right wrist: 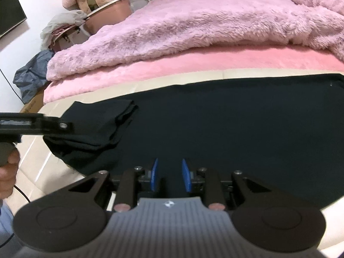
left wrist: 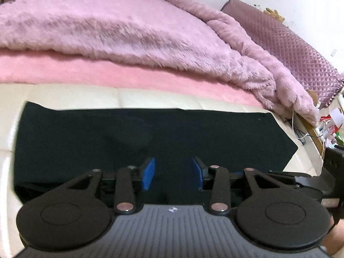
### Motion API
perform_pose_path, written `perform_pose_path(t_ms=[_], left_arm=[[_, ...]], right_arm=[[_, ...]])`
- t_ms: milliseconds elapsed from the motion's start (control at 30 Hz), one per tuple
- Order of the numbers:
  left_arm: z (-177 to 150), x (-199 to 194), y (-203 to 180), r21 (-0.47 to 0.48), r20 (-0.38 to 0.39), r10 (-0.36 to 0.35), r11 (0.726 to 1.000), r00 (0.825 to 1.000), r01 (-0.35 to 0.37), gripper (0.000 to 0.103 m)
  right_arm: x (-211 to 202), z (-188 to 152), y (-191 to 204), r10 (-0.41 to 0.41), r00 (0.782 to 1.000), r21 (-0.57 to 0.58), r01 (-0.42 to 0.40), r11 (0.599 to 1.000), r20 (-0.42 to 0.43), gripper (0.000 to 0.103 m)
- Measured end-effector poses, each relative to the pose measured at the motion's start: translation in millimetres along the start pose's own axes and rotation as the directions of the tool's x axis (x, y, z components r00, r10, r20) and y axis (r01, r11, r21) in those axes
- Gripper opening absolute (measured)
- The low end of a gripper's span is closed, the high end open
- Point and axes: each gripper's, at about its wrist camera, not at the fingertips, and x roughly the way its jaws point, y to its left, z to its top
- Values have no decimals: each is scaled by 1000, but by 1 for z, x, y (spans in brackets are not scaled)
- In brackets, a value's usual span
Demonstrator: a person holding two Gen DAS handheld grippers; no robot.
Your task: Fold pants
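Black pants point(left wrist: 150, 142) lie flat across the cream mattress point(left wrist: 64, 94), stretching from left to right. In the right wrist view the pants point(right wrist: 215, 124) fill the middle, and one end is doubled over into a thick fold point(right wrist: 116, 120) at the left. My left gripper point(left wrist: 173, 172) hangs just above the cloth, blue pads point(left wrist: 148, 173) well apart and nothing between them. It also shows from the side as the left gripper point(right wrist: 62, 126) by that fold, held by a hand point(right wrist: 8, 165). My right gripper point(right wrist: 170, 175) hovers over the near edge of the pants, with a narrow gap between its pads and no cloth pinched.
A fluffy mauve blanket point(left wrist: 129, 32) and a pink sheet point(left wrist: 107, 75) lie heaped just behind the pants. A quilted purple headboard point(left wrist: 290, 47) and cables and clutter point(left wrist: 326, 129) are at the right. Bags and bundled cloth point(right wrist: 71, 28) and a dark screen point(right wrist: 10, 15) are at the left.
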Motion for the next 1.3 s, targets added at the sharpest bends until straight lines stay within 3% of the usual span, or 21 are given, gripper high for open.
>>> perform_pose_path(t_ms=[167, 300, 400, 533, 700, 733, 867, 967, 1100, 1300], left_arm=[[-3, 6, 10, 98, -28, 126, 988, 992, -122, 47], [-14, 16, 5, 183, -55, 152, 973, 987, -140, 47], [-23, 28, -4, 261, -47, 207, 947, 977, -188, 47], [-28, 40, -5, 272, -61, 215, 943, 975, -191, 46], [-39, 54, -18, 378, -56, 263, 899, 963, -223, 44], [-39, 55, -17, 369, -60, 257, 904, 965, -217, 40], [-27, 45, -4, 253, -73, 193, 953, 979, -169, 1], [-13, 32, 16, 100, -76, 107, 990, 991, -99, 1], [-1, 17, 33, -16, -34, 75, 997, 997, -76, 0], [14, -3, 35, -44, 30, 64, 997, 998, -62, 0]], right_arm=[[6, 5, 9, 34, 999, -7, -33, 999, 9, 22], [16, 6, 13, 58, 998, -9, -59, 998, -4, 22], [20, 6, 16, 66, 998, -15, -67, 998, -12, 22], [23, 6, 18, 73, 997, -31, -74, 997, -20, 22], [30, 8, 17, 84, 996, -29, -84, 996, -27, 22], [31, 8, 17, 86, 996, -29, -87, 996, -31, 22], [37, 11, 24, 108, 993, -47, -110, 993, -38, 22], [40, 17, 35, 145, 989, -85, -148, 985, -39, 22], [49, 27, 51, 183, 982, -127, -187, 974, -42, 22], [83, 42, 66, 215, 972, -95, -224, 970, -95, 22]])
